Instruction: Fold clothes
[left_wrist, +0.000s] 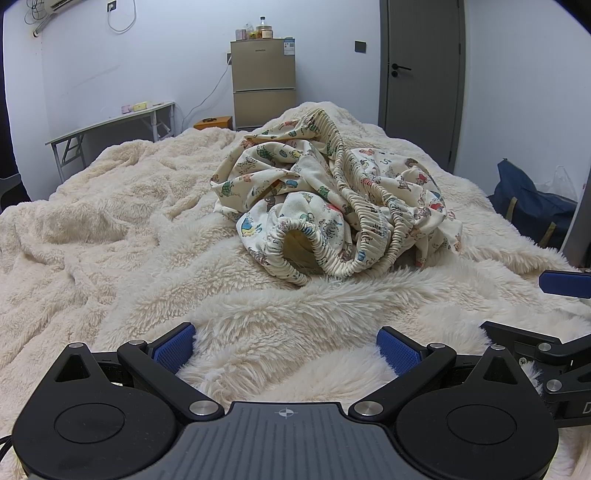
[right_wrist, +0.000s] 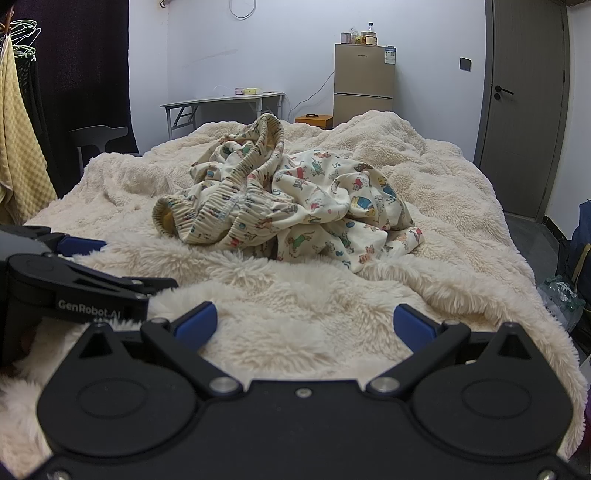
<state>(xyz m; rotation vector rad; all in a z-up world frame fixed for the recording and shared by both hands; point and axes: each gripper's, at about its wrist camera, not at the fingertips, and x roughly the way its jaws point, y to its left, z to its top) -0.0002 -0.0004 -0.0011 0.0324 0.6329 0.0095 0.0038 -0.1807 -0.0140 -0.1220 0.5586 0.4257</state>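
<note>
Cream cartoon-printed garment (left_wrist: 332, 199) with ribbed elastic cuffs is seen crumpled mid-bed on the fluffy cream blanket (left_wrist: 110, 236). Left hand-held gripper (left_wrist: 286, 349) and right hand-held gripper (right_wrist: 304, 325) are held wide apart, empty, near it.

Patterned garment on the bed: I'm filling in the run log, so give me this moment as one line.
stage: pre-grasp | patterned garment: crumpled on fluffy blanket, untouched | left gripper: open, empty | right gripper: open, empty

Pale walls, a grey door (left_wrist: 423, 66), a gold fridge (left_wrist: 263, 83) (jars on top), a folding table (left_wrist: 110, 123).
</note>
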